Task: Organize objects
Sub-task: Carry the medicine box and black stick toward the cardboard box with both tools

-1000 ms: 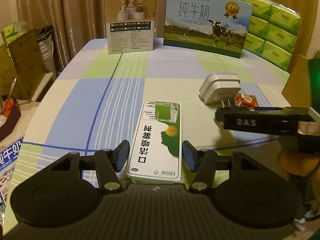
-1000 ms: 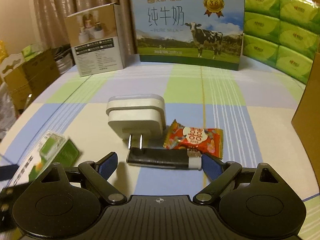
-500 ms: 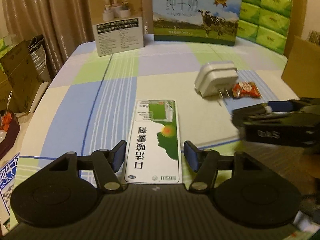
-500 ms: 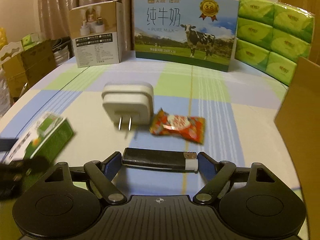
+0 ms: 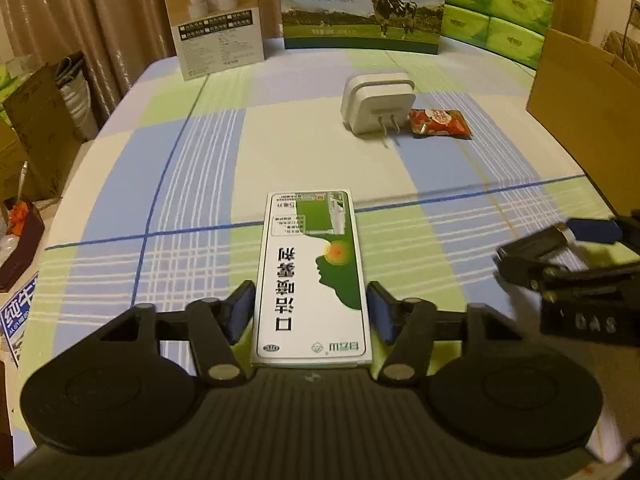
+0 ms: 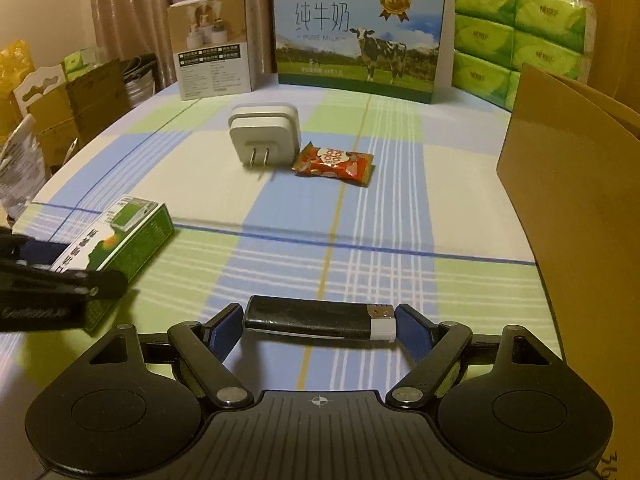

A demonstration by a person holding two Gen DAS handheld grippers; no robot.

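My left gripper (image 5: 311, 311) is shut on a long green and white box (image 5: 312, 272) and holds it above the checked tablecloth (image 5: 200, 184). The box also shows in the right wrist view (image 6: 120, 236). My right gripper (image 6: 320, 324) is shut on a black lighter (image 6: 320, 317) with a white end, held crosswise above the table. It shows at the right of the left wrist view (image 5: 576, 264). A white plug adapter (image 6: 264, 136) and a red snack packet (image 6: 334, 163) lie mid-table, touching or nearly so.
A cardboard box (image 6: 576, 208) stands at the right edge. At the back stand a milk carton case (image 6: 358, 40), a small product box (image 6: 214, 46) and stacked green tissue packs (image 6: 520, 40). Cardboard boxes (image 5: 36, 120) sit left of the table.
Both grippers have pulled back toward the near edge and risen, each carrying its object. The lighter has left its place by the plug adapter and snack packet.
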